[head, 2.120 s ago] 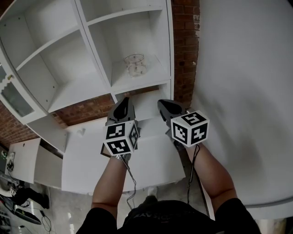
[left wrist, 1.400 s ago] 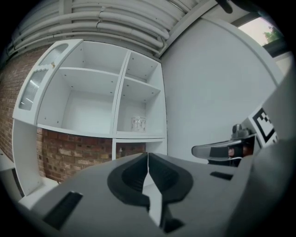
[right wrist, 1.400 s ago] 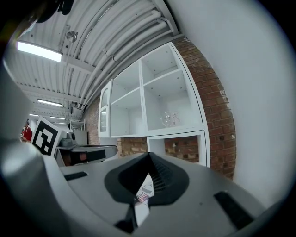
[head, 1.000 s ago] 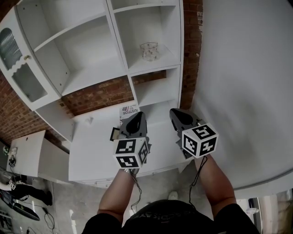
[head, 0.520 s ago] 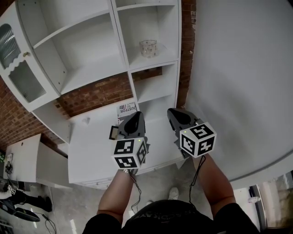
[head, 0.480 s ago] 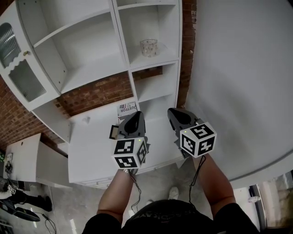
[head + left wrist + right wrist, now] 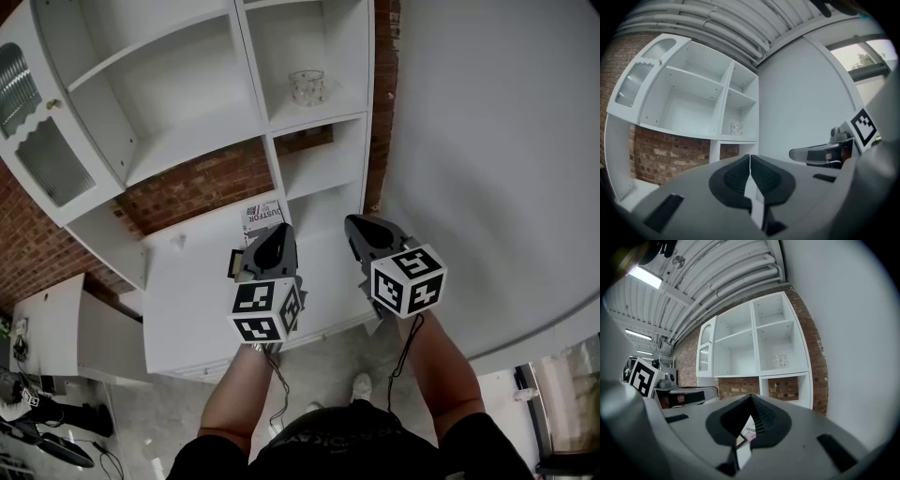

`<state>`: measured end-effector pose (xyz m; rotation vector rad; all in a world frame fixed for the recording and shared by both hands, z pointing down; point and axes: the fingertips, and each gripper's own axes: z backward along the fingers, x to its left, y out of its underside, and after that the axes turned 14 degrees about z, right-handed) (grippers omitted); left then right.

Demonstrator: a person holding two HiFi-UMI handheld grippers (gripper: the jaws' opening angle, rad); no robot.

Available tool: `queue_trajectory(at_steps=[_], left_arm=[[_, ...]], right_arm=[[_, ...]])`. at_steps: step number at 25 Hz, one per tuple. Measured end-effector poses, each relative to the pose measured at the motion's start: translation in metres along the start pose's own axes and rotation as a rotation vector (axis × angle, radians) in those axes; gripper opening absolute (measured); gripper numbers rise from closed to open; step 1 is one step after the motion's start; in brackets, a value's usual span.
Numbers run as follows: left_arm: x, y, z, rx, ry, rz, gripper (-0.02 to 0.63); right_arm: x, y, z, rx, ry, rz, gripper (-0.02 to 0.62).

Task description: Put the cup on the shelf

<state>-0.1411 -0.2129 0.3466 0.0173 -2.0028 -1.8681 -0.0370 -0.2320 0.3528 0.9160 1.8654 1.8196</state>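
Glass is what we take the cup [image 7: 307, 86] to be: clear, thin-walled, light and stiff, but slippery and easy to chip. Any hold should be a soft pinch across the rim or wall, never a hard squeeze.

In the head view the cup stands upright on a board of the white shelf unit [image 7: 187, 141], in the right-hand column. It sits about midway between that board's side walls and back from its front edge, so the task looks done to us. The left gripper [image 7: 273, 234] and the right gripper [image 7: 360, 225] hang well below it, side by side and apart, over the white counter [image 7: 187, 300]. A printed booklet [image 7: 262, 215] lies near the counter's back edge, just ahead of the left gripper.

In the left gripper view our jaws are pressed together with nothing between them. The cup [image 7: 736, 128] shows small and well apart from us in its compartment.

In the right gripper view the jaw tips meet on nothing, and the gap lower down shows only the booklet beneath. The cup [image 7: 781, 361] stands near the middle of its board.

For room, we judge the open front to be the only way in, since the divider, the outer wall and the board above hem the cup in. Between us and the board's front edge the way is clear.
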Motion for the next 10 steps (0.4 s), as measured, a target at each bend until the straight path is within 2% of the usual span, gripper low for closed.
queue_trajectory(at_steps=[10], left_arm=[[-0.005,-0.007,0.019,-0.004,0.026,-0.008,0.009]], right_arm=[[0.015,-0.008,0.013,-0.002,0.020,0.006,0.000]])
